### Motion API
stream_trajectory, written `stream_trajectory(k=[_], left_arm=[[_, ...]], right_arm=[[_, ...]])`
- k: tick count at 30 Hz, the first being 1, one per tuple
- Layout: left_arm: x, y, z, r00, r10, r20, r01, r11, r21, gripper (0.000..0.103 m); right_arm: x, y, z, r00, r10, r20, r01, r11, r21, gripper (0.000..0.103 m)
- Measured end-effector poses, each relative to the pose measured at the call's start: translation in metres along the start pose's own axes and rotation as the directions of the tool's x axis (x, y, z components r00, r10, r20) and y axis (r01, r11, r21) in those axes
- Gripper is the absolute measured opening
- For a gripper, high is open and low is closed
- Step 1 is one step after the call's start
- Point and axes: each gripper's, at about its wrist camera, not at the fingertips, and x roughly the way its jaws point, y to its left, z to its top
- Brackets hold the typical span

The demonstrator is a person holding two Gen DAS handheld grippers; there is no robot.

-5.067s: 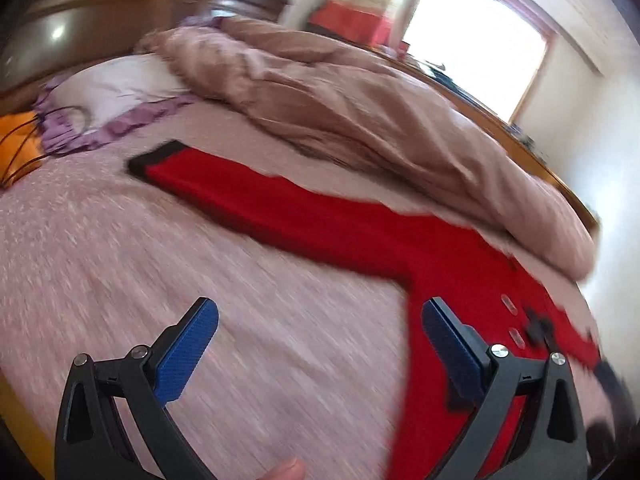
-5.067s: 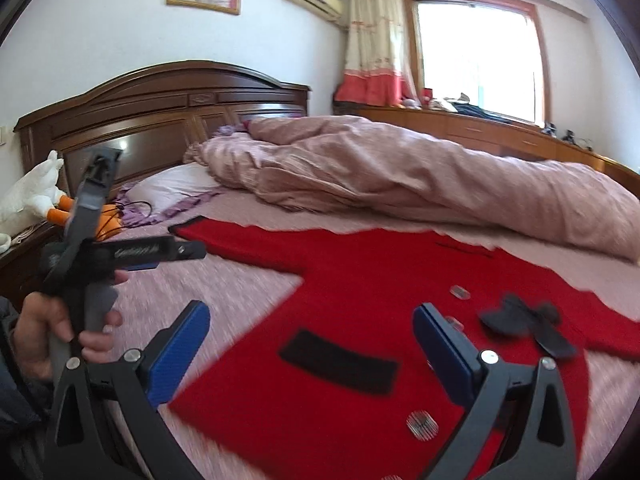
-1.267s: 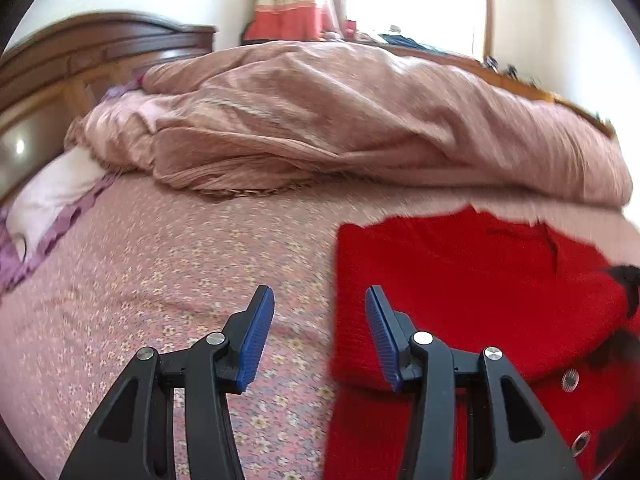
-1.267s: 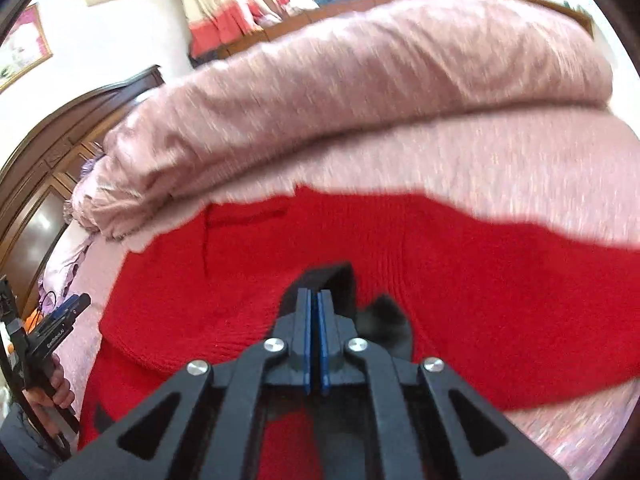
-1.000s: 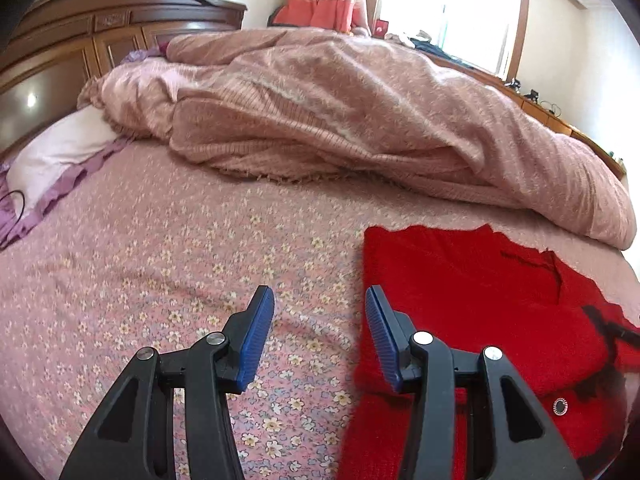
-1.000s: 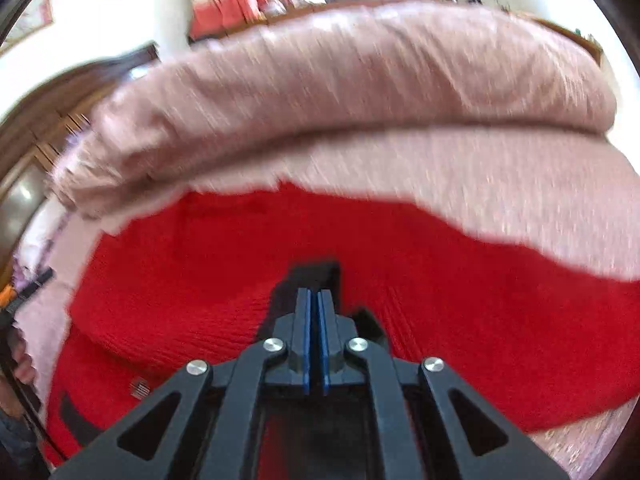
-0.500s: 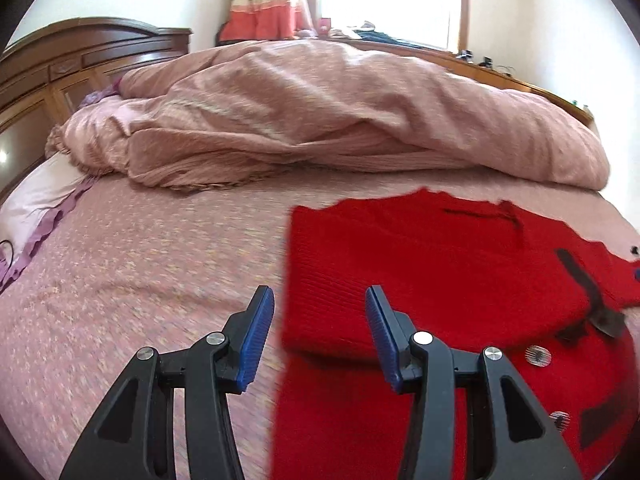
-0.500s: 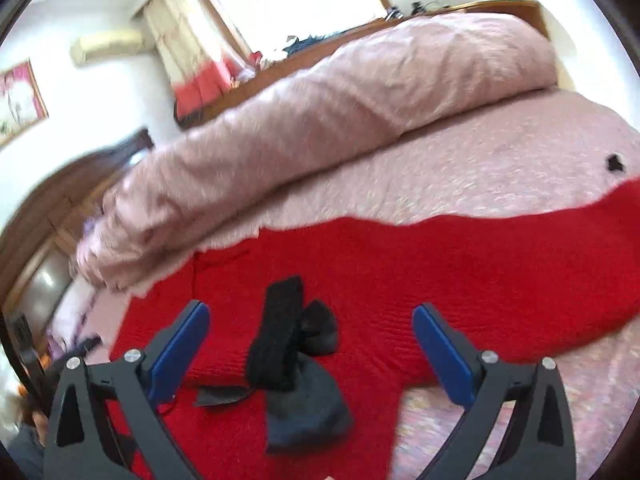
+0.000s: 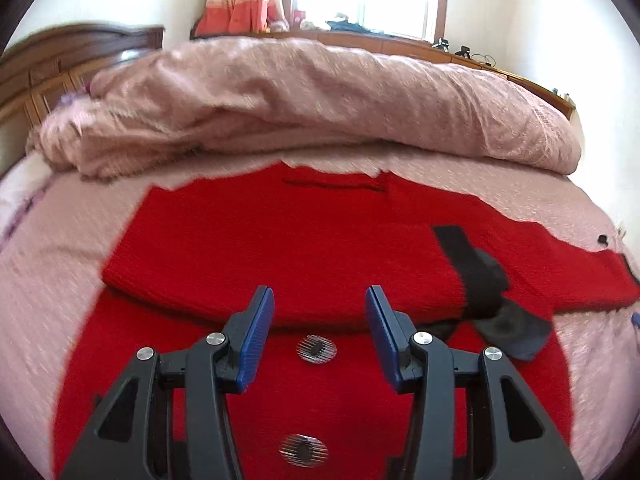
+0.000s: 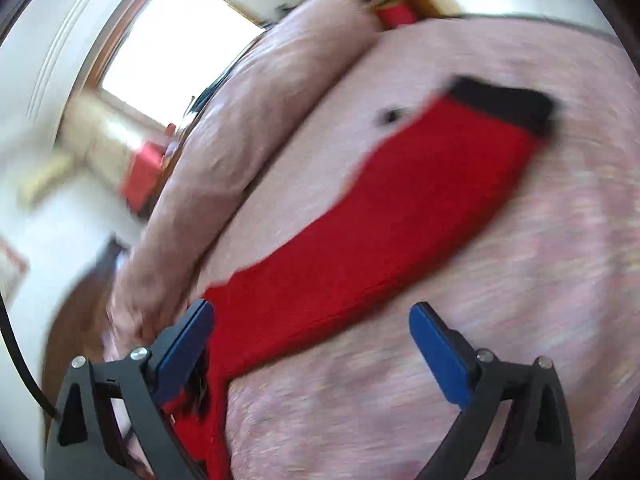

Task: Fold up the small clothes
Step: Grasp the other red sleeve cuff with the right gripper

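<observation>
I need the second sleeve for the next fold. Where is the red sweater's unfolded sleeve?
In the right wrist view the unfolded sleeve lies flat on the pink bedsheet, running up-right from the open right gripper to its black cuff, beside the rolled duvet.

Red cardigan lies flat, one sleeve folded across.

Landmark: red sweater, lying flat on the bedsheet. Behind it, rumpled quilt is walling off the far side. Left of it, bare sheet is giving open passage. Right of it, the outstretched sleeve is crossing the sheet, w/ room on both sides.
</observation>
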Motion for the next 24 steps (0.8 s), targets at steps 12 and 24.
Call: stream_trajectory(k=[12, 24], left_arm=[[0.006, -0.012, -0.012, 0.998, -0.030, -0.052, 0.027, 0.998, -0.061, 0.041], [-0.008, 0.037, 0.000, 0.999, 0.036, -0.021, -0.038, 0.997, -0.065, 0.041]], right_arm=[[-0.014, -0.062, 0.065, 0.989, -0.089, 0.117, 0.075, 0.989, 0.124, 0.098], [0.009, -0.074, 0.088, 0.980, -0.147, 0.137, 0.133, 0.986, 0.100, 0.010]])
